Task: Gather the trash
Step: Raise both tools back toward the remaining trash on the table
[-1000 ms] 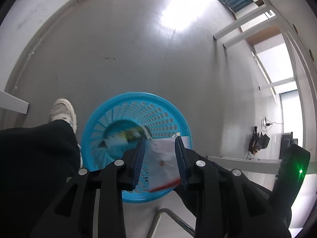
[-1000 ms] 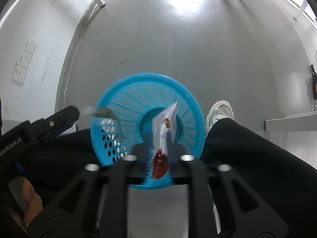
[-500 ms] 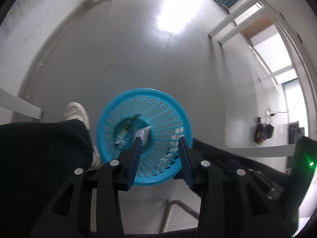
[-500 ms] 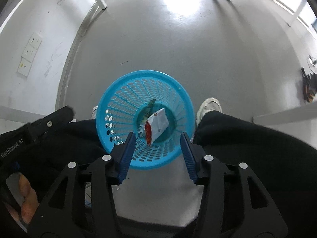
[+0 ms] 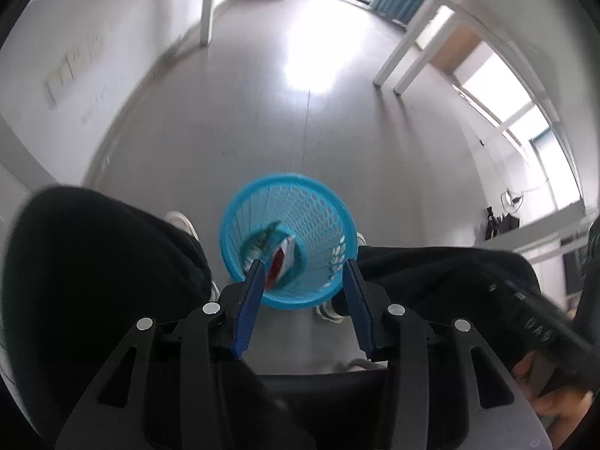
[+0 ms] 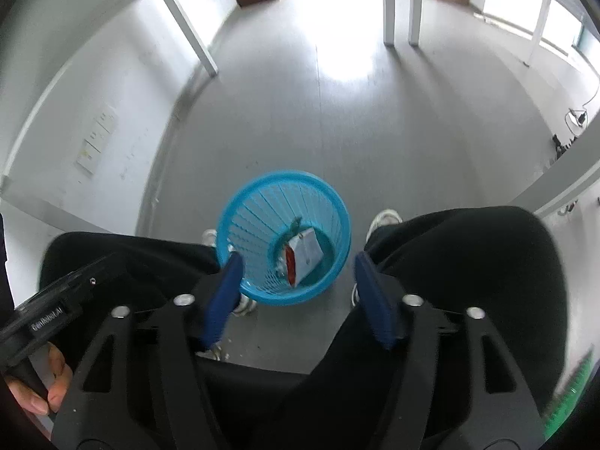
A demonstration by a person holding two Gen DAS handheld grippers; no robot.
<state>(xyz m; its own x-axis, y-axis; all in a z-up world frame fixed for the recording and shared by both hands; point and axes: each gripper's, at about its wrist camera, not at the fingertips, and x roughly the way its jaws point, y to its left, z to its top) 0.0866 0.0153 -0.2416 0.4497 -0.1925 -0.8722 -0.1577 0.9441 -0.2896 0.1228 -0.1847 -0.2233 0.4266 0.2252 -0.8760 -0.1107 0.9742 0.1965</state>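
A blue perforated basket (image 5: 322, 210) (image 6: 258, 202) stands on the grey floor between a person's feet. At its bottom lie a white and red wrapper (image 6: 304, 251) (image 5: 279, 258) and a greenish wrapper (image 5: 260, 243). High above the basket, my left gripper (image 5: 303, 268) points down at it; its jaws are opening with nothing between them. My right gripper (image 6: 297, 262) also hangs well above the basket, jaws opening and empty. The left gripper's body (image 6: 45, 315) shows at the right wrist view's left edge, held by a hand (image 6: 37, 386).
The person's black trouser legs (image 5: 93, 262) (image 6: 468, 262) flank the basket, white shoes (image 6: 386, 219) beside it. White table legs (image 6: 397, 3) stand at the far end of the floor. A wall with sockets (image 6: 93, 142) runs along the left.
Both grippers let go of their wrappers, which dropped into the basket. Both then rose away from the basket, and their jaws spread wider.
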